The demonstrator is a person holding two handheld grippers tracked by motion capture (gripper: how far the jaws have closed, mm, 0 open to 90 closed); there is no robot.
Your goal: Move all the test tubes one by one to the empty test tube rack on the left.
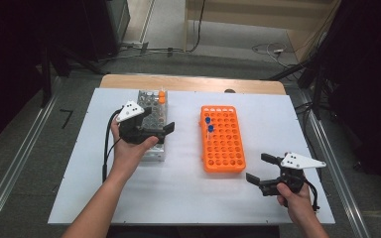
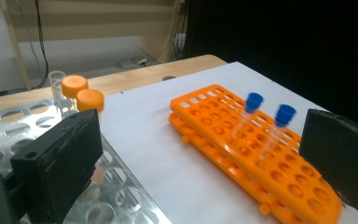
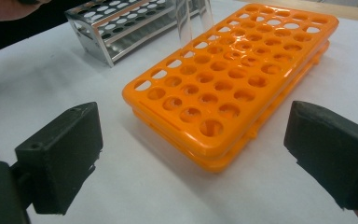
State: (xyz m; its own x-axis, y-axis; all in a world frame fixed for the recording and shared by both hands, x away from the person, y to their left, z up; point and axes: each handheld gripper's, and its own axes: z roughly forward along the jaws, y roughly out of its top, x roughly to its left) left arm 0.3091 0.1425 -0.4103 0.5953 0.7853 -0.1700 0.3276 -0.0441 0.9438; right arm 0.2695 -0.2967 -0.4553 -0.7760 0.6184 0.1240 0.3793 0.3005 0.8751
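Observation:
An orange tube rack (image 1: 222, 141) lies at the middle of the white table, and two blue-capped tubes (image 1: 209, 124) stand in its far left corner. A metal rack (image 1: 152, 148) to its left holds orange-capped tubes (image 1: 162, 96) at the far end. My left gripper (image 1: 161, 124) hovers over the metal rack, open and holding nothing. In the left gripper view its jaws (image 2: 200, 163) stand wide, facing the orange rack (image 2: 261, 158) and the blue-capped tubes (image 2: 269, 109). My right gripper (image 1: 260, 168) is open and holding nothing, just right of the orange rack's near corner (image 3: 205, 154).
The white board (image 1: 188, 198) covers a wooden table whose far edge (image 1: 193, 82) shows. The metal rack (image 3: 116, 23) has many vacant holes, as does the orange one. Cables lie on the floor (image 1: 268, 49) beyond the table, and metal rails run along both sides.

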